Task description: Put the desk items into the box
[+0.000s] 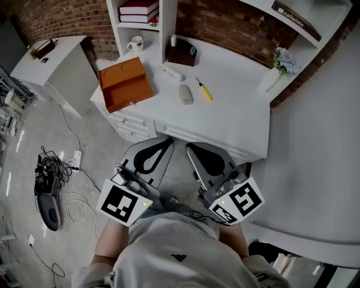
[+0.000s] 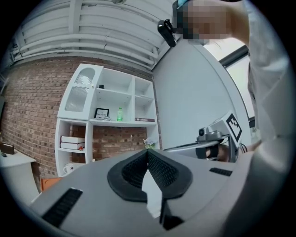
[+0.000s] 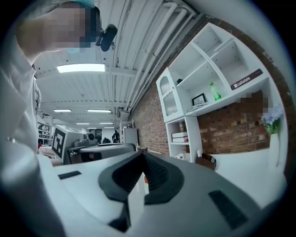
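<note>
On the white desk [image 1: 236,107] an open orange box [image 1: 125,83] lies at the left end. To its right lie a grey mouse-shaped item [image 1: 185,94], a yellow-handled screwdriver [image 1: 203,89] and a small white item [image 1: 173,73]. Both grippers are held low against the person's body, well short of the desk's front edge. The left gripper [image 1: 167,143] is shut and empty, its black pads meeting at the tip [image 2: 148,153]. The right gripper [image 1: 190,147] is likewise shut with nothing in it [image 3: 142,153].
A brown organizer [image 1: 181,54], a mug [image 1: 135,43] and books [image 1: 138,10] sit at the back by the white shelves. A flower vase [image 1: 279,66] stands at the desk's right corner. A side table [image 1: 50,62] and cables [image 1: 53,169] are on the floor at left.
</note>
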Tool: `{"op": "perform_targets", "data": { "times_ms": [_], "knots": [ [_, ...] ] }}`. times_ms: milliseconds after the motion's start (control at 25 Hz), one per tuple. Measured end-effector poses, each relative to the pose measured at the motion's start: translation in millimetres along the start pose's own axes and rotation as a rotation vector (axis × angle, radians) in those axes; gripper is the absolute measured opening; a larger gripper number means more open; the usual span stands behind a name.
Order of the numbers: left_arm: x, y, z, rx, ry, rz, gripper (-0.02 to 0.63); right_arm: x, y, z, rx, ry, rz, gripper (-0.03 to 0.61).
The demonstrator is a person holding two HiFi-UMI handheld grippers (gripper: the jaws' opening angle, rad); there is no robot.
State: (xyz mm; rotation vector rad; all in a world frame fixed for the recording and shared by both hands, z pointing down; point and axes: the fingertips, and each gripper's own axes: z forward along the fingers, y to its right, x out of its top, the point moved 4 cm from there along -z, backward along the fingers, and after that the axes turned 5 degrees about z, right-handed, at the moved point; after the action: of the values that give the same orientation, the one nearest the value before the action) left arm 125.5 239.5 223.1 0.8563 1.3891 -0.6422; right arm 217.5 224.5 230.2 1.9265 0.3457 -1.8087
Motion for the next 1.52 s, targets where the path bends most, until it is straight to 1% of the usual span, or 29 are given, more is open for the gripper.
{"op": "perform_targets", "data": {
  "times_ms": [120, 280, 480, 600, 800, 1000, 1240, 1520],
  "knots": [
    [0, 2, 4, -0.006, -0.001, -0.002, 0.012, -4, 4, -4, -0.011, -0.005, 0.015, 0.008],
    [-4, 6, 11, -0.034, -0.008, -0.004, 0.012, -6, 11, -10, -0.034, 0.014, 0.060, 0.008],
    [-5, 11, 29, -0.077, 0.005, -0.009, 0.012, -6, 24, -18, -0.093, 0.004, 0.032, 0.009],
    [-4, 13, 39, -0.105, 0.014, -0.008, 0.013, -6, 31, -22, -0.110, -0.002, 0.049, 0.009],
    [-5, 8, 48, -0.128, 0.012, -0.015, 0.012, -2, 43, -19, -0.150, 0.002, 0.070, 0.009],
    [-10, -9, 56, -0.140, 0.016, -0.022, 0.012, -1, 52, -5, -0.150, -0.007, 0.060, 0.009],
    [-13, -42, 70, -0.165, 0.025, -0.035, 0.012, 4, 63, 27, -0.172, -0.014, 0.046, 0.009],
    [-17, -86, 96, -0.209, 0.031, -0.044, 0.012, 11, 87, 67, -0.219, -0.016, 0.043, 0.009]
  ]
}}
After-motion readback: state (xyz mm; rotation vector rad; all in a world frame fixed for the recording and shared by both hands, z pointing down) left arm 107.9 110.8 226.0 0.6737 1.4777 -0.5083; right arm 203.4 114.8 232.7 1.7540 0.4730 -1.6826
